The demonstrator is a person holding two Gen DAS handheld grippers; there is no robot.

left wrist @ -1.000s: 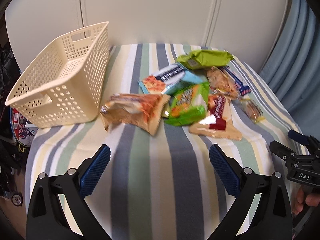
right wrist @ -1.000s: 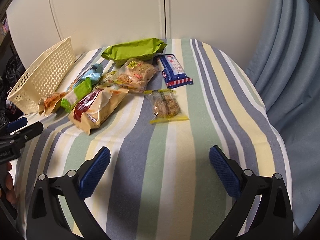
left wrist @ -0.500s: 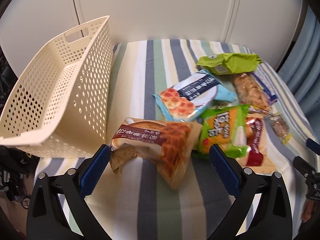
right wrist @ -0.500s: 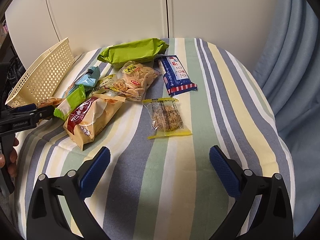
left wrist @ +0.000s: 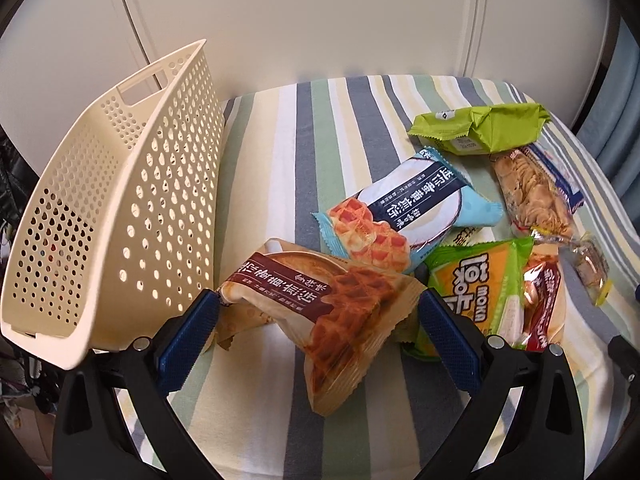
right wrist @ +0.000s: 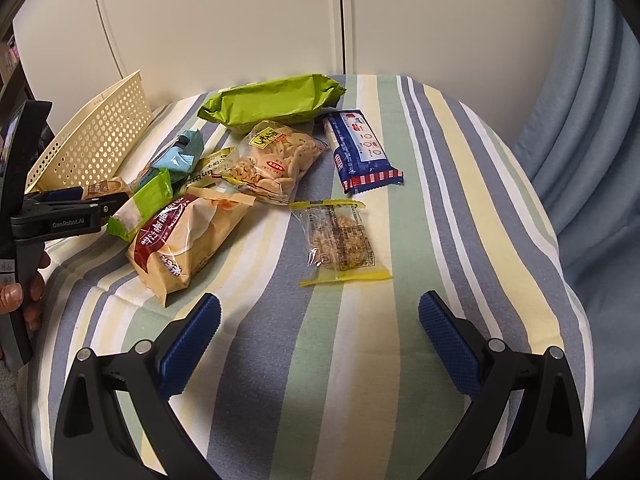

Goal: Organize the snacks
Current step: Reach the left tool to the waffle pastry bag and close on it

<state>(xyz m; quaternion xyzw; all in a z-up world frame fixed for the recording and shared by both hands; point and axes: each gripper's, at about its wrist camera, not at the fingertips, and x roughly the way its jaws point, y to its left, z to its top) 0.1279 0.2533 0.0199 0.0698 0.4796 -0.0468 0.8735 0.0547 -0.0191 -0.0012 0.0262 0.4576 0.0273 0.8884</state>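
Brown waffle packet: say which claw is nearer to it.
Left. The left claw straddles the brown waffle packet, open. The right claw hangs open far off, nearer the clear cookie packet.

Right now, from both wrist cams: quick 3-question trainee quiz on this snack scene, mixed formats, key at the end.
1. True or false: the cream basket already holds a snack.
2. Which packet lies between the open fingers of the left claw?
A. brown waffle packet
B. lime green packet
C. dark blue packet
3. Fill in: the snack nearest the right claw is the clear packet with ______ edges.

Key: 1 false, nothing shows in the part of the basket seen; 2 A; 3 yellow.
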